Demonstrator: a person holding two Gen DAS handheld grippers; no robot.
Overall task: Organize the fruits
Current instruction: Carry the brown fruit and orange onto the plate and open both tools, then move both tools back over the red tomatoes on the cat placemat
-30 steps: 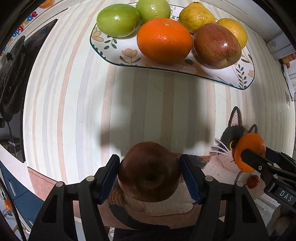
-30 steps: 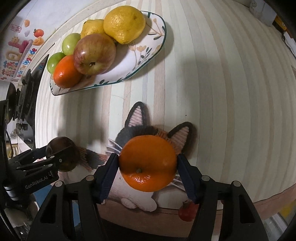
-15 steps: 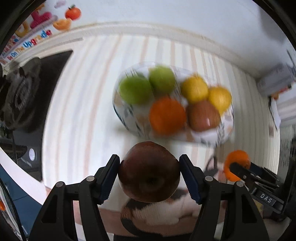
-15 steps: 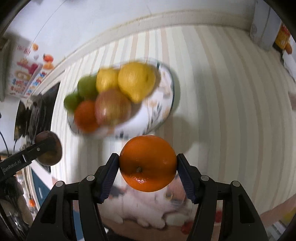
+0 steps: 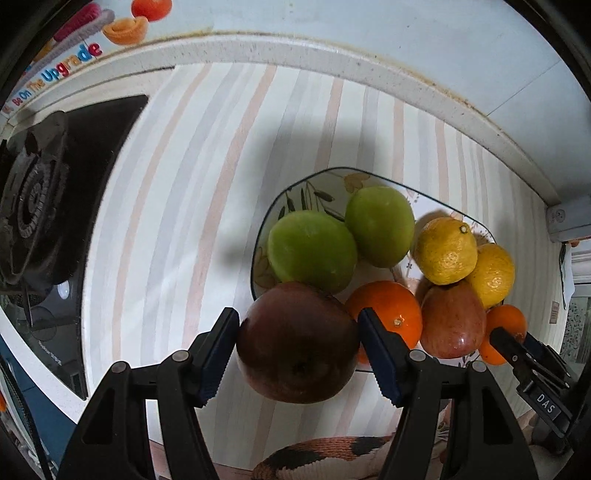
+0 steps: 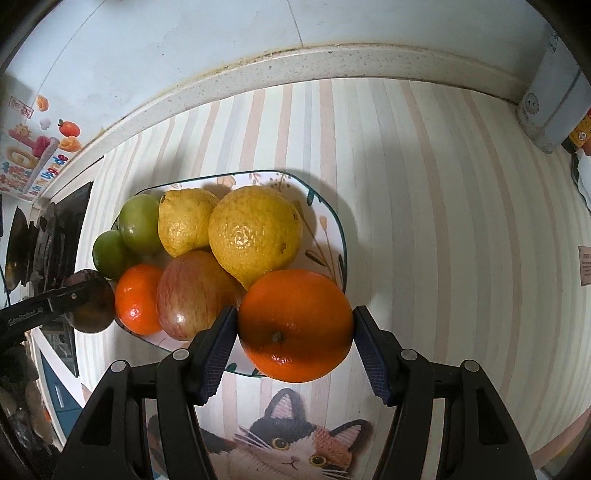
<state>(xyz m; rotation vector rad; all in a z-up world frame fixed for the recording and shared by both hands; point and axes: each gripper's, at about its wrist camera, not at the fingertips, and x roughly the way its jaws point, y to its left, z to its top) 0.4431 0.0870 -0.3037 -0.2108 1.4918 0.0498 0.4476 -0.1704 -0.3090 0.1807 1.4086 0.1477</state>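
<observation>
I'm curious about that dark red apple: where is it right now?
The dark red apple is clamped in the left gripper, held at the near left edge of the floral plate, in front of a green fruit and beside an orange.

A countertop [image 6: 443, 221] covered in pale pastel stripes is bounded at the far side by a speckled stone ledge [image 6: 295, 62], above which a light blue wall [image 5: 369, 29] is seen. A black gas hob [image 5: 40, 199] is set at the left, and a cat-patterned mat [image 6: 291, 446] is laid near.
</observation>
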